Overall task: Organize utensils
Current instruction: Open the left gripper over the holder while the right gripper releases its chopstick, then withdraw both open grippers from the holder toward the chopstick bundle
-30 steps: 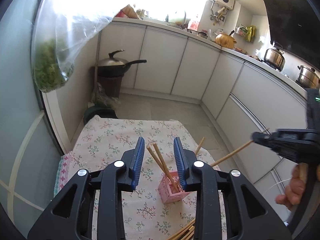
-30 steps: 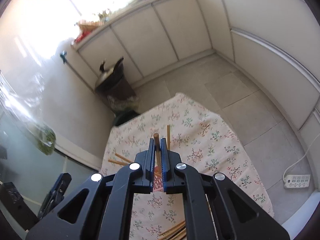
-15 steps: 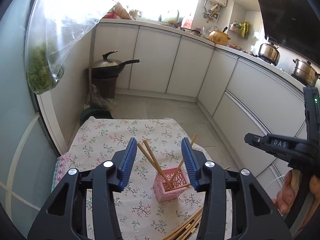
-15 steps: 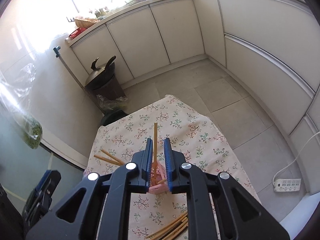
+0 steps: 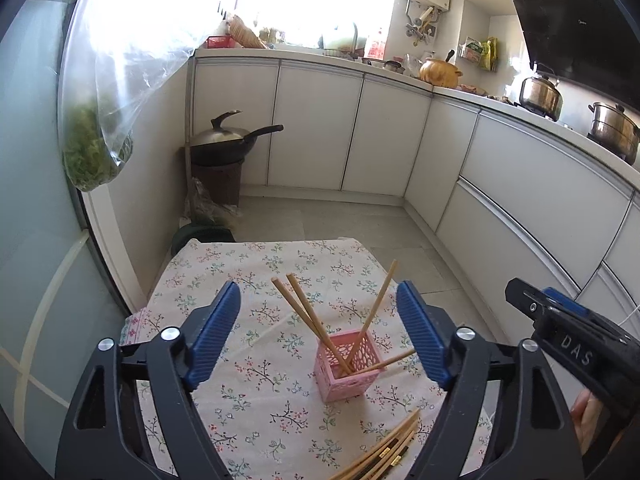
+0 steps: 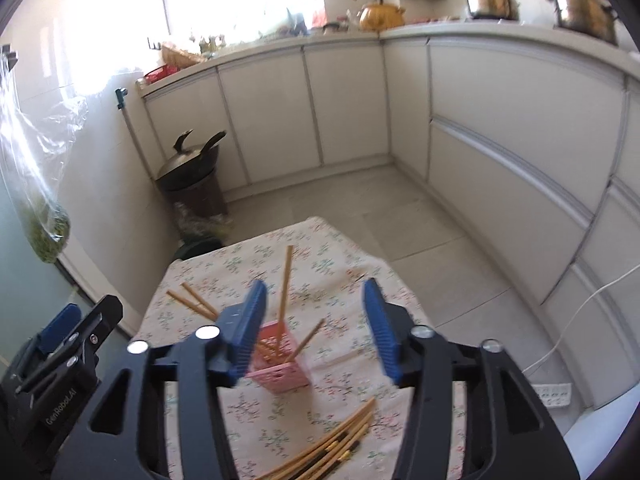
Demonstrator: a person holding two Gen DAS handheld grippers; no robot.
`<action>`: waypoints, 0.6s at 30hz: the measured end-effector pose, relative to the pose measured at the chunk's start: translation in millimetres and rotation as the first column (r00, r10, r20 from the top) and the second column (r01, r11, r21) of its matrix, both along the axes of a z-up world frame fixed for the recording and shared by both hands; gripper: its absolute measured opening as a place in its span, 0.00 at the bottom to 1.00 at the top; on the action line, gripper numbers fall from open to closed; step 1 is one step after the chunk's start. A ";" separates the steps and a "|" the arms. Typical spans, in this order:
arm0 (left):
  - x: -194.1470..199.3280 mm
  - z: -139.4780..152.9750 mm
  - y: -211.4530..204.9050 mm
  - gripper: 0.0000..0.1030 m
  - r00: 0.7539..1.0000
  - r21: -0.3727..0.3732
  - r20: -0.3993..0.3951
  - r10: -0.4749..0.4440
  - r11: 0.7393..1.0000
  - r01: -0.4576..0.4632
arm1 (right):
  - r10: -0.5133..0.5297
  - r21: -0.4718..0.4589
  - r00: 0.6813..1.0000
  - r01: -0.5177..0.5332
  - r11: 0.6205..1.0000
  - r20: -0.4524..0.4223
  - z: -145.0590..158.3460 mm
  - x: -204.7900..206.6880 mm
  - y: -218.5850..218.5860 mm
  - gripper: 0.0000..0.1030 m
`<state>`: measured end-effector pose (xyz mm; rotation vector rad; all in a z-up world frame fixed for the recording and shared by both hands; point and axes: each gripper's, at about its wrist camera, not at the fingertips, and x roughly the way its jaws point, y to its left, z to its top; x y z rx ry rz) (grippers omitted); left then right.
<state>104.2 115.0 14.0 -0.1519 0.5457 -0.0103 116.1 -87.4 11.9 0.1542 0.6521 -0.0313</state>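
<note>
A pink lattice holder (image 5: pixel 347 364) stands on the floral tablecloth (image 5: pixel 248 280) with several wooden chopsticks (image 5: pixel 308 316) leaning in it. It also shows in the right wrist view (image 6: pixel 280 372), with its chopsticks (image 6: pixel 285 284). A loose bundle of chopsticks (image 5: pixel 384 454) lies at the cloth's near edge, also seen in the right wrist view (image 6: pixel 332 444). My left gripper (image 5: pixel 320 336) is open and empty, above and behind the holder. My right gripper (image 6: pixel 314 328) is open and empty, just above the holder.
A wok sits on a dark bin (image 5: pixel 224 152) by the white cabinets (image 5: pixel 352 132). A plastic bag of greens (image 5: pixel 94 156) hangs at the left. Pots (image 5: pixel 540 94) stand on the counter. A power strip (image 6: pixel 554 394) lies on the floor at the right.
My right gripper has opened wide and let go of a chopstick, which now stands in the pink holder. My left gripper has opened wider and both have drawn back.
</note>
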 end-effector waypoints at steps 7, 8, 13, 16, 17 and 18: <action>-12.2 -5.1 -9.5 0.92 1.000 0.024 0.009 -0.007 1.000 0.006 | -0.102 -0.047 0.994 0.104 0.994 0.033 -7.1 -21.6 -14.3 0.81; -13.1 -6.5 -10.4 0.92 1.000 0.027 0.005 -0.008 1.000 0.008 | -0.120 -0.039 0.992 0.121 0.992 0.034 -8.6 -24.9 -18.5 0.86; -15.7 -16.5 -19.1 0.93 0.999 0.054 -0.026 -0.032 0.998 0.033 | -0.154 -0.033 0.988 0.154 0.988 0.015 -17.2 -34.7 -30.7 0.94; -17.1 -22.9 -24.6 0.93 0.998 0.073 -0.045 -0.048 0.996 0.051 | -0.162 -0.040 0.987 0.161 0.986 0.000 -24.0 -41.0 -35.1 0.94; -17.9 -24.9 -26.1 0.93 0.997 0.078 -0.048 -0.051 0.995 0.055 | -0.162 -0.041 0.987 0.162 0.986 -0.007 -26.5 -42.9 -36.4 0.94; -18.2 -26.7 -28.1 0.93 0.997 0.083 -0.053 -0.055 0.995 0.060 | -0.162 -0.043 0.987 0.162 0.986 -0.017 -29.5 -44.9 -37.5 0.94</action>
